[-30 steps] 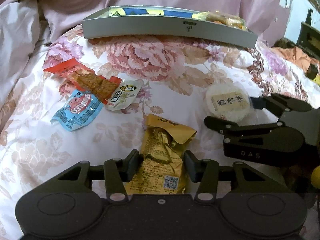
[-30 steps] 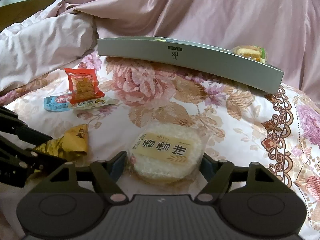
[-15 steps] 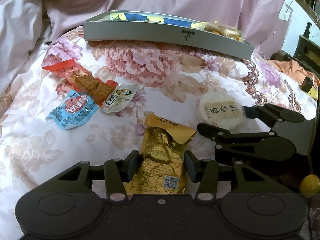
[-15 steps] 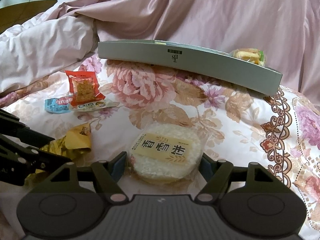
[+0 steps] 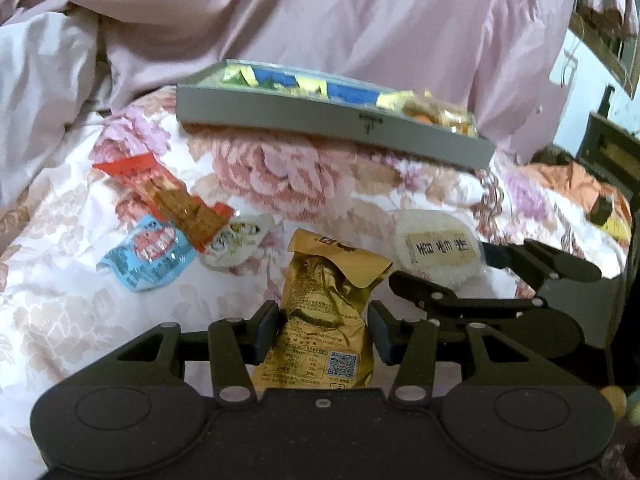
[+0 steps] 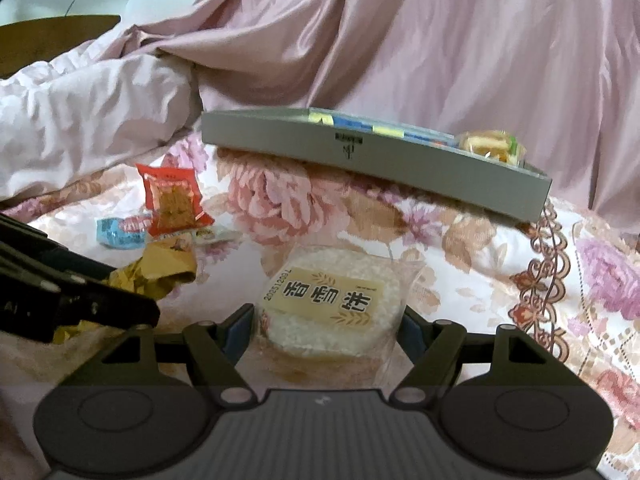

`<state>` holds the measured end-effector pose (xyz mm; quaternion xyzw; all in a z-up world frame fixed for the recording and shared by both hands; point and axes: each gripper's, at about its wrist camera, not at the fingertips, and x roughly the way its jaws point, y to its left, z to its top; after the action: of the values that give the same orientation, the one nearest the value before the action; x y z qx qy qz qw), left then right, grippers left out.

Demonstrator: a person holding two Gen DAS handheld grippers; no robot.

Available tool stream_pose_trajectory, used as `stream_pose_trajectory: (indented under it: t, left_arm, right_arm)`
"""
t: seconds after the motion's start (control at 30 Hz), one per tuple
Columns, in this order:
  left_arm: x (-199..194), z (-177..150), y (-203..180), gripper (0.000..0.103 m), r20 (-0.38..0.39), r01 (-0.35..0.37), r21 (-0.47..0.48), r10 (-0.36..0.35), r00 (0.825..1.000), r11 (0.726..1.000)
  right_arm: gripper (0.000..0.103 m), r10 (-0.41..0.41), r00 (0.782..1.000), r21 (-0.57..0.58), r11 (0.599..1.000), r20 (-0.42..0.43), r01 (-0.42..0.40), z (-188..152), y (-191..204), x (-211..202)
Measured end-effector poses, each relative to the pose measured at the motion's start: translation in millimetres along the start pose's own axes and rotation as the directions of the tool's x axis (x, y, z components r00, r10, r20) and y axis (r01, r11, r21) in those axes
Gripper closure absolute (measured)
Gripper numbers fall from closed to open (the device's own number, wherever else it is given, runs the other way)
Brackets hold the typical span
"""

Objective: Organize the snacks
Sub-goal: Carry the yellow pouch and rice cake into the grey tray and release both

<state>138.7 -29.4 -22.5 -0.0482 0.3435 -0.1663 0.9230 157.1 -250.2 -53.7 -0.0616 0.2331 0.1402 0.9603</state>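
I have 2 snacks in hand at once, so I judge this as the carry step: each has been picked from the flowered bedspread (image 6: 460, 248) and now has to go into the grey tray (image 5: 320, 118) at the far side. My left gripper (image 5: 323, 330) is narrowed onto the gold packet (image 5: 320, 320), both pads pressing its crumpled sides, with the packet's top flap standing up past the fingertips. My right gripper (image 6: 326, 328) is set wider, closed against the edges of the round rice cake (image 6: 332, 304) in its clear wrapper; the wrapper's loose seam sticks out to the right. The tray already holds yellow and blue packs, and a wrapped cake sits at its right end. Lying loose to the left are 3 more snacks: the red packet (image 5: 172, 196), the blue packet (image 5: 150, 256) and the small white sachet (image 5: 236, 238) partly under the red one. Next I need to lift both loads clear of the tray's near wall, find bare spots inside, and let go without the wrappers snagging on the rim.
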Motion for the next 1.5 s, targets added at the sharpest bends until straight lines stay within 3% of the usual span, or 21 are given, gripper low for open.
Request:
stream_pose_trajectory:
  t: [0.27, 0.47, 0.77, 0.9, 1.2, 1.5]
  left_arm:
    - [-4.1, 27.6, 1.7, 0.052, 0.088, 0.002, -0.036, 0.001, 0.996, 0.999]
    - [3.3, 66.0, 3.2, 0.052, 0.169, 0.002, -0.044, 0.005, 0.986, 0.999]
    - [34.0, 129.4, 19.1, 0.052, 0.291, -0.085, -0.114, 0.115, 0.950, 0.990]
    - [51.4, 150.6, 29.3, 0.052, 0.294, -0.108, -0.149, 0.148, 0.944, 0.983]
    - [88.4, 174.1, 52.1, 0.051, 0.231, -0.133, -0.237, 0.189, 0.955, 0.962]
    - [107.1, 175.8, 48.9, 0.051, 0.203, -0.151, -0.219, 0.197, 0.959, 0.964]
  right_arm:
    - [0.026, 0.000, 0.997, 0.024, 1.000, 0.074, -0.002, 17.8, -7.2, -10.3]
    - [0.026, -0.016, 0.991, 0.039, 0.999, 0.134, 0.011, 41.9, -17.5, -10.8]
    - [0.025, -0.036, 0.977, 0.085, 0.996, 0.211, 0.018, 87.2, -40.9, 14.6]
    - [0.025, -0.036, 0.974, 0.095, 0.995, 0.225, 0.014, 105.1, -48.0, 32.0]
    - [0.025, -0.028, 0.977, 0.114, 0.993, 0.213, 0.004, 127.1, -53.6, 70.9]
    - [0.025, -0.013, 0.984, 0.124, 0.992, 0.179, -0.009, 126.9, -52.6, 89.7]
